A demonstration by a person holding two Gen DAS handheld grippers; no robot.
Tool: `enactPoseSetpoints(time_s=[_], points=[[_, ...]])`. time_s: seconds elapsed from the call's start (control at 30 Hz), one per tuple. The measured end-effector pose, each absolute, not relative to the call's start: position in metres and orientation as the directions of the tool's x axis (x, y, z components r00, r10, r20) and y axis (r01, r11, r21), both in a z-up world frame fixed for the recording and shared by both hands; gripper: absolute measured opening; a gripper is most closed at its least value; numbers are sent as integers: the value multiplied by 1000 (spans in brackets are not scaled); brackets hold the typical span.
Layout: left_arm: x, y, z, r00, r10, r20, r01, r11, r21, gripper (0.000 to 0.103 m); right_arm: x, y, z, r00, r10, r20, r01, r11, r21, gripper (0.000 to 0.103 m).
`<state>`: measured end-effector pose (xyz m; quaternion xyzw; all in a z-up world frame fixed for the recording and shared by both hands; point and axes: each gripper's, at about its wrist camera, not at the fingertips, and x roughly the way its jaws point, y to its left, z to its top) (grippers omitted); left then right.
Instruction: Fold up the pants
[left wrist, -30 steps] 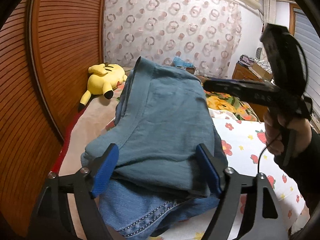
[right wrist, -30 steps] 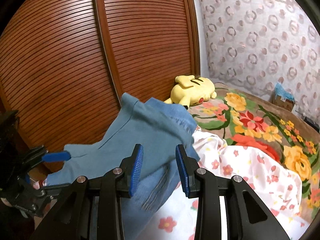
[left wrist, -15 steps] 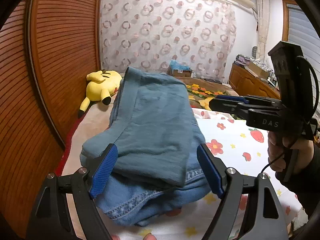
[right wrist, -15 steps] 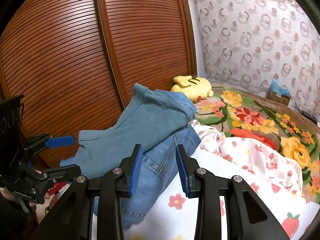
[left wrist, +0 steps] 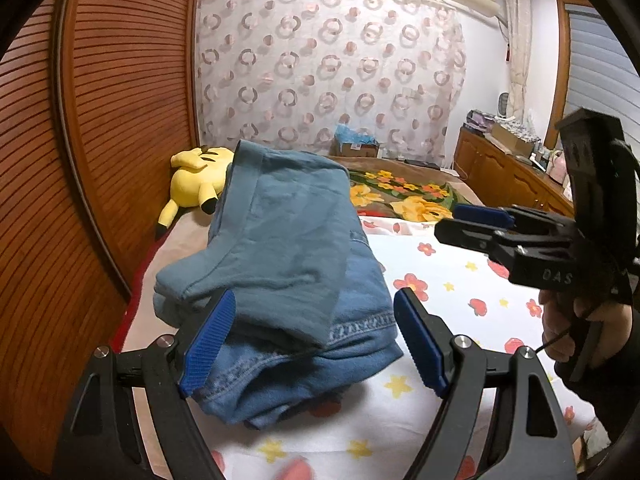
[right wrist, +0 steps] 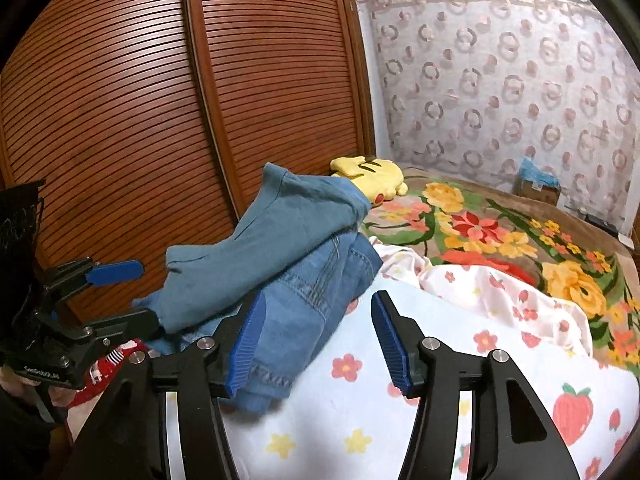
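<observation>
Folded blue denim pants lie on the bed with a teal garment stacked on top; both also show in the right wrist view, the denim pants under the teal garment. My left gripper is open and empty, its blue pads either side of the pile's near end. My right gripper is open and empty, just right of the pile. In the left wrist view the right gripper hovers to the right of the pile, apart from it.
The bed has a white flowered sheet and a floral blanket further back. A yellow plush toy lies by the slatted wooden wardrobe along the left. A curtain and a wooden dresser stand behind.
The right gripper's jaws have opened wider. The left gripper has drawn back and down from the pile, which now rests settled on the bed.
</observation>
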<state>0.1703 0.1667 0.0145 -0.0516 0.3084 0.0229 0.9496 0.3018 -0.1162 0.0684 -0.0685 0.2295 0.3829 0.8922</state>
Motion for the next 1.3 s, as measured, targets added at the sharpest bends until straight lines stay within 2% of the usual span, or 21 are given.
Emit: enactPoseSetpoints(time_s=[0.17, 0.8, 1.3], points=[[164, 159, 14, 813, 62, -579, -107, 993, -44, 82, 281, -123, 66, 615, 642, -458, -704, 709, 47, 58], [124, 115, 11, 830, -28, -557, -9, 998, -64, 82, 197, -165, 56, 691, 577, -435, -620, 783, 52, 60], [90, 60, 6, 837, -98, -538, 89, 995, -42, 82, 103, -192, 45, 805, 430, -408, -458, 888, 32, 65]])
